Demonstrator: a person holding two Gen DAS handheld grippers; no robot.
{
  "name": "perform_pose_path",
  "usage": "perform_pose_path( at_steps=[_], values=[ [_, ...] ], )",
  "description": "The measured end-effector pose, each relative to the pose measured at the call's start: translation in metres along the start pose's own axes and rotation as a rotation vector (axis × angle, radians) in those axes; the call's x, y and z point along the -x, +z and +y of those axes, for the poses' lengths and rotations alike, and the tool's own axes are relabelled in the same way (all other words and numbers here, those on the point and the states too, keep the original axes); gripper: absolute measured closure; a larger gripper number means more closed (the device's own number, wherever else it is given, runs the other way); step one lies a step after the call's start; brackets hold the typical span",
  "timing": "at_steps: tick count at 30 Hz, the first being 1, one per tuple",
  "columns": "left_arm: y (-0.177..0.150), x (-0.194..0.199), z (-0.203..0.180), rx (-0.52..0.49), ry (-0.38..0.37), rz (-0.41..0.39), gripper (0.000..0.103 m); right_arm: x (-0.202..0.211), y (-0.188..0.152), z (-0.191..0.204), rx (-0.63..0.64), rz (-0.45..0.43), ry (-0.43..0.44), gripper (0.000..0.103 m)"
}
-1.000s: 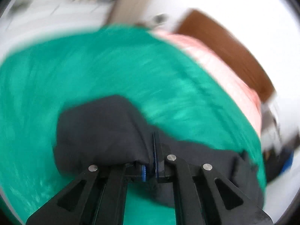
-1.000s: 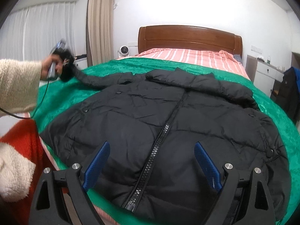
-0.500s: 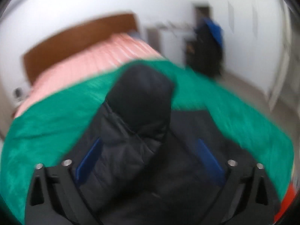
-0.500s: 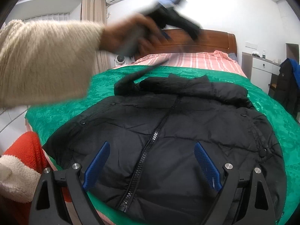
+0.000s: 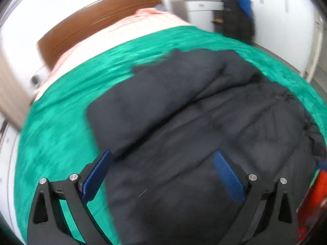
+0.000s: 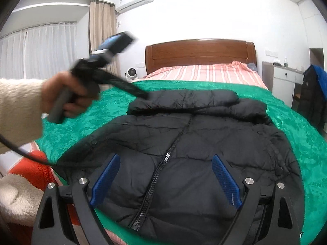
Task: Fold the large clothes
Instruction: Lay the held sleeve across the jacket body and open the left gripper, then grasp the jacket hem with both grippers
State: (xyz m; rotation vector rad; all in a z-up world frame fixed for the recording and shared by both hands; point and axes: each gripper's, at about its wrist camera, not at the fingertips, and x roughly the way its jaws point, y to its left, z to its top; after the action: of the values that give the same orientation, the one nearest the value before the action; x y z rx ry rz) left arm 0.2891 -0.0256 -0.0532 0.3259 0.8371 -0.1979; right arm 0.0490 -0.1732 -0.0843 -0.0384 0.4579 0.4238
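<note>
A black puffer jacket (image 6: 194, 153) lies front up, zipped, on the green blanket (image 6: 302, 132) of a bed. Its left sleeve (image 6: 184, 100) is folded across the chest near the collar. The jacket also shows in the left wrist view (image 5: 204, 122), blurred. My left gripper (image 5: 163, 175) is open and empty, above the jacket's left side; the right wrist view shows it held in a hand (image 6: 67, 96), its tips too blurred to place. My right gripper (image 6: 165, 175) is open and empty over the jacket's hem, by the zipper (image 6: 157, 175).
A wooden headboard (image 6: 200, 51) and striped pink sheet (image 6: 204, 73) lie beyond the blanket. A white cabinet (image 6: 284, 81) and a chair with dark clothes (image 6: 310, 98) stand at the right. A small fan (image 6: 130, 72) and curtains (image 6: 40, 51) are at the left.
My left gripper let go of the left sleeve after carrying it across the jacket, opened, and swung to face the bed. The sleeve now rests folded on the chest. The right gripper stayed open.
</note>
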Motion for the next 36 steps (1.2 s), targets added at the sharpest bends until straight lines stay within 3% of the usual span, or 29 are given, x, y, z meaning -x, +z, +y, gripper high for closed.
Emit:
perform_pose_path(
  at_steps=[3,8,16,26,31,36],
  values=[
    [-0.029,0.024,0.033,0.079,0.073,0.019,0.002,0.002,0.001,0.003,0.028,-0.017,-0.004,0.012],
    [-0.072,0.038,0.055,0.235,0.09,0.038,0.002,0.002,0.001,0.005,0.033,-0.013,0.0,0.012],
    [-0.126,0.054,0.057,0.391,0.038,0.047,0.002,-0.003,-0.003,0.0,0.006,0.016,-0.016,0.012],
    [-0.156,0.054,0.061,0.497,-0.023,0.05,0.002,-0.013,-0.008,-0.001,-0.037,0.072,-0.017,0.012],
    [-0.179,0.057,0.071,0.588,-0.031,0.066,0.002,-0.002,0.002,-0.043,-0.197,0.082,-0.05,0.012],
    [-0.203,0.051,0.078,0.64,-0.109,0.107,0.002,0.036,0.008,-0.142,-0.457,0.108,-0.206,0.012]
  ],
)
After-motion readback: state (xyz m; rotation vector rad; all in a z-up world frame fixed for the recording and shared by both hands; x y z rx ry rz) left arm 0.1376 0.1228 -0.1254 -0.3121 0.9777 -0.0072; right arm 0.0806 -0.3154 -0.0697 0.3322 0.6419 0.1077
